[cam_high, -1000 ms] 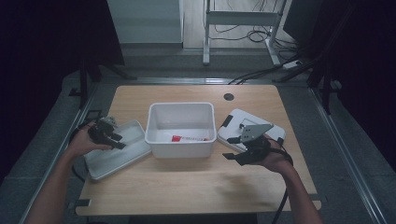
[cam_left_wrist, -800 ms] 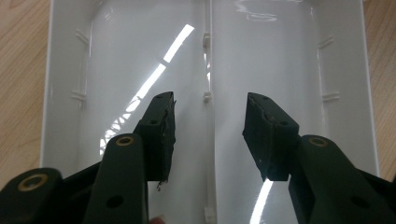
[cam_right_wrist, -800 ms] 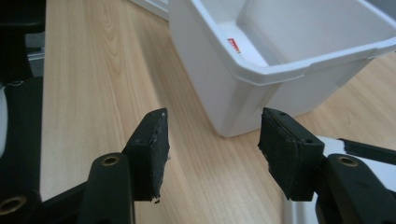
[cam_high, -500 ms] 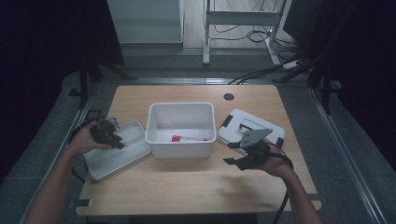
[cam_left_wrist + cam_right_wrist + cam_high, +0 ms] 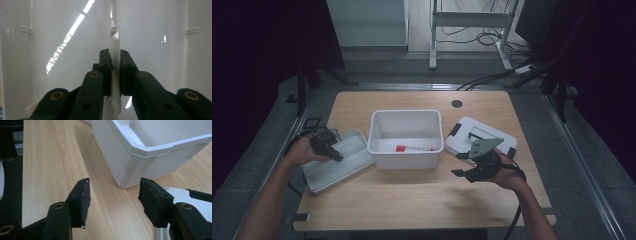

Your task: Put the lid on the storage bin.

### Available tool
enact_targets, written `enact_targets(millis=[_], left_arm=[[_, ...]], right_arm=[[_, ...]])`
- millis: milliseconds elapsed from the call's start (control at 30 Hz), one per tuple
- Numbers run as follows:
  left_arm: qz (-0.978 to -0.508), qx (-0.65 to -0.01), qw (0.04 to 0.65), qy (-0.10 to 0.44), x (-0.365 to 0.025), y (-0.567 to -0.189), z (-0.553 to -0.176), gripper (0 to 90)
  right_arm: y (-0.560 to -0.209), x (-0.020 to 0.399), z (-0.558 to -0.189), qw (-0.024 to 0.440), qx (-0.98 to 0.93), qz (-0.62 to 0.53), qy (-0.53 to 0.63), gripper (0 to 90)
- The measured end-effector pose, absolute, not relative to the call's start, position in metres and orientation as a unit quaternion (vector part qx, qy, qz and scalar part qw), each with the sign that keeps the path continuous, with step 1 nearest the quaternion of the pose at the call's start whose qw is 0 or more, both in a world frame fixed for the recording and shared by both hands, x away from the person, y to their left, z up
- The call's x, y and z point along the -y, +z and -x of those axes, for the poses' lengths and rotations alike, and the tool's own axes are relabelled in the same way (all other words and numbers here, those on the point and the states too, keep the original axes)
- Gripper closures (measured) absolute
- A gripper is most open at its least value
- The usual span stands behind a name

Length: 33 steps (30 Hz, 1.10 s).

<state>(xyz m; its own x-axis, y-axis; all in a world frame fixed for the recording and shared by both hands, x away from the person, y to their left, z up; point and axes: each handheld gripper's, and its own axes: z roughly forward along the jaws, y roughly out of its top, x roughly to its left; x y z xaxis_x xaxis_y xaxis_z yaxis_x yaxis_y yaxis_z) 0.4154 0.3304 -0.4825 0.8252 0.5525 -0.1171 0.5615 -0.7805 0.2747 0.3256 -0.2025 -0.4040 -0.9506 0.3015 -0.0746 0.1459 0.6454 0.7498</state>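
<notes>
A shallow white tray point(image 5: 343, 165) lies at the table's left, tilted against the white bin point(image 5: 404, 137). My left gripper point(image 5: 332, 152) sits over the tray's near-left part. Its jaws have just been closing, and in the left gripper view my left gripper point(image 5: 114, 57) is shut on a thin white upright rib point(image 5: 115, 37) of the tray. My right gripper point(image 5: 462, 165) hovers open over bare wood, to the right of the bin and in front of it. In the right gripper view nothing lies between the pads of my right gripper point(image 5: 113, 195). A red and white tube point(image 5: 414, 148) lies in the bin.
A white lid with black latches point(image 5: 482, 134) lies at the right, just behind my right hand. The bin's corner point(image 5: 140, 157) is close ahead of the right jaws. A round cable hole point(image 5: 456, 103) sits at the back of the wooden table point(image 5: 412, 200).
The left hand has shifted slightly over the tray. The right hand has stayed about where it was.
</notes>
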Motion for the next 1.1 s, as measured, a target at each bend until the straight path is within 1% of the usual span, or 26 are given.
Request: enact_targets(millis=[100,300,467,767,900,1100], left_arm=[[-0.943,-0.295,0.153,-0.011,-0.330,-0.482,-0.414,88.9],[-0.941,-0.291,0.174,-0.009,-0.339,-0.473,-0.410,89.7],[-0.932,-0.289,0.217,0.005,-0.358,-0.436,-0.401,89.8],[-0.926,-0.273,0.256,0.049,-0.378,-0.371,-0.384,89.8],[-0.929,-0.258,0.260,0.056,-0.370,-0.349,-0.383,89.8],[-0.935,-0.224,0.267,0.055,-0.340,-0.334,-0.393,89.8]], right_arm=[[-0.404,0.203,-0.325,0.097,-0.902,-0.125,0.401,42.2],[-0.404,0.204,-0.325,0.098,-0.901,-0.125,0.404,42.3],[-0.405,0.207,-0.325,0.100,-0.899,-0.128,0.407,42.4],[-0.407,0.211,-0.324,0.101,-0.897,-0.132,0.410,42.6],[-0.408,0.212,-0.325,0.101,-0.896,-0.133,0.411,42.5],[-0.409,0.212,-0.324,0.100,-0.895,-0.135,0.414,42.6]])
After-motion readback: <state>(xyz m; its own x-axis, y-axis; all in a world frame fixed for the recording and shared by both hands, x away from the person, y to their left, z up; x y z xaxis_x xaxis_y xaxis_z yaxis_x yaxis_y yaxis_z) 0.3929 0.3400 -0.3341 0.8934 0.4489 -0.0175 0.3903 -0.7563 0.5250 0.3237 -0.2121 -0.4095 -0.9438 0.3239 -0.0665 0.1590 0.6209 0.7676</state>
